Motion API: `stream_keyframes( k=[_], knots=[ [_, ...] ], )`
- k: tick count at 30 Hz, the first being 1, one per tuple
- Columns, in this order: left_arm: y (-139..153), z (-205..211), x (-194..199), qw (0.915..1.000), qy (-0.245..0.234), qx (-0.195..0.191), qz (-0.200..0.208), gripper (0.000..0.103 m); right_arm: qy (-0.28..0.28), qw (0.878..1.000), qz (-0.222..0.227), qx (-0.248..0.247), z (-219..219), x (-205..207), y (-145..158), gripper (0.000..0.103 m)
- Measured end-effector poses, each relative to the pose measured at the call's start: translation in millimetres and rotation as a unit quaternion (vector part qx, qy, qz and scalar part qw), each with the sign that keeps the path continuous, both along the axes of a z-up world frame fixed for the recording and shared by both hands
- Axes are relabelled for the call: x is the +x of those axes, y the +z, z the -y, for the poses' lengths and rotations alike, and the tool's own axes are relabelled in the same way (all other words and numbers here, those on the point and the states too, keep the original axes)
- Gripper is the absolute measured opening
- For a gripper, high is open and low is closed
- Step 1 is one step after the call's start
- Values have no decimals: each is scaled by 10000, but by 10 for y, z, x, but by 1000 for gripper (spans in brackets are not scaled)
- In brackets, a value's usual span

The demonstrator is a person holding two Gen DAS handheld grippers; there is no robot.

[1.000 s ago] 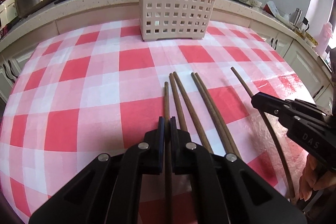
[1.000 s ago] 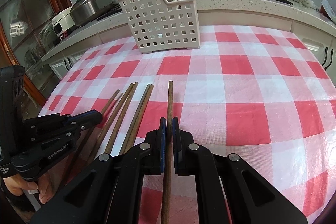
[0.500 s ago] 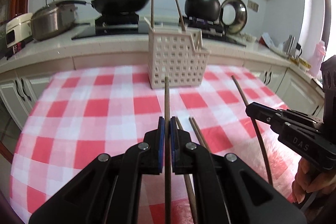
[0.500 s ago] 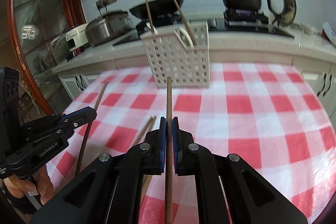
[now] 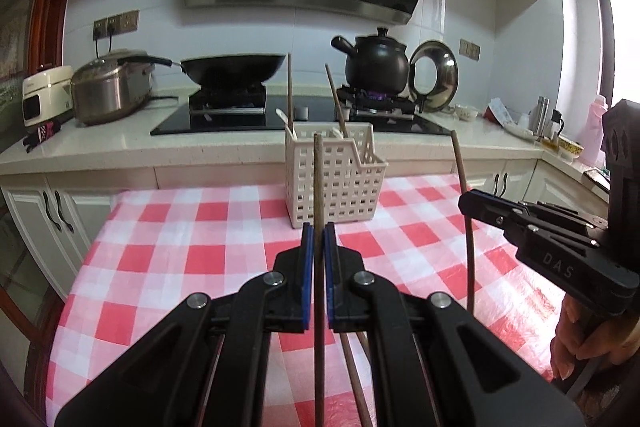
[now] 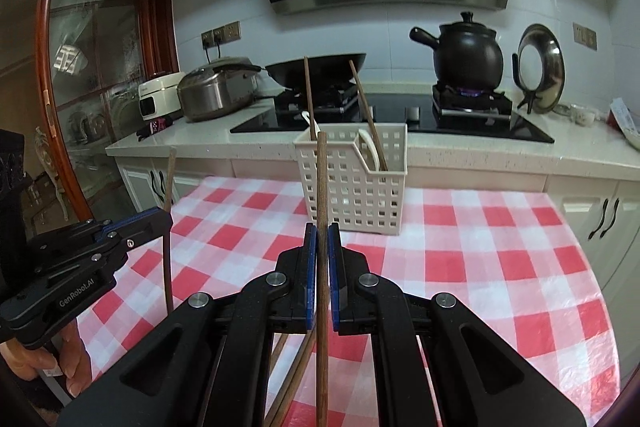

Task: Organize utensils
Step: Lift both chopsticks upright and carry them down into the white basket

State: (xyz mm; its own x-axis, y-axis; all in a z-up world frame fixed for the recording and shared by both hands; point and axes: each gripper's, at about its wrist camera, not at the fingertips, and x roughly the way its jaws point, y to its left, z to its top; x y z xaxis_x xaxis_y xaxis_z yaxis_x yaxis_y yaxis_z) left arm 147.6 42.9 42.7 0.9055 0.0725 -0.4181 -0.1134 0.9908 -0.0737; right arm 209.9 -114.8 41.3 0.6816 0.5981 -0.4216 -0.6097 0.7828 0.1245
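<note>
Gripping one brown chopstick each, the two hand-held grippers hang above the red-and-white checked tablecloth (image 5: 168,259), both aimed toward the white slotted basket (image 5: 340,183) that stands at the cloth's far edge, just in front of the counter (image 5: 100,155). The left gripper (image 5: 319,239) is clenched on the left chopstick (image 5: 318,179), whose tip rises in front of the basket's near wall in that view. The right gripper (image 6: 322,241) is likewise clamped on the right chopstick (image 6: 321,183), its tip level with the basket's rim. Each gripper shows in the other's view, off to the side of the basket, with fingers (image 5: 568,351) of the person's hand wrapped round its handle. Inside the basket stand two chopsticks (image 6: 308,95) leaning apart, and a white spoon (image 6: 312,123). Nearer than the basket, more loose chopsticks (image 6: 296,367) lie on the cloth under the grippers. Behind the basket, on the stove, sit a black wok (image 5: 232,69) and a black clay pot (image 5: 376,63); a steel cooker (image 5: 110,89) stands left of them.
</note>
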Motion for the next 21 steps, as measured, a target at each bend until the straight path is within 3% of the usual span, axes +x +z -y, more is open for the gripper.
stream_keyframes(
  k=[21],
  knots=[
    [258, 65, 28, 9994, -31, 179, 307, 5, -26, 9988, 493, 63, -45, -20, 304, 6]
  ],
)
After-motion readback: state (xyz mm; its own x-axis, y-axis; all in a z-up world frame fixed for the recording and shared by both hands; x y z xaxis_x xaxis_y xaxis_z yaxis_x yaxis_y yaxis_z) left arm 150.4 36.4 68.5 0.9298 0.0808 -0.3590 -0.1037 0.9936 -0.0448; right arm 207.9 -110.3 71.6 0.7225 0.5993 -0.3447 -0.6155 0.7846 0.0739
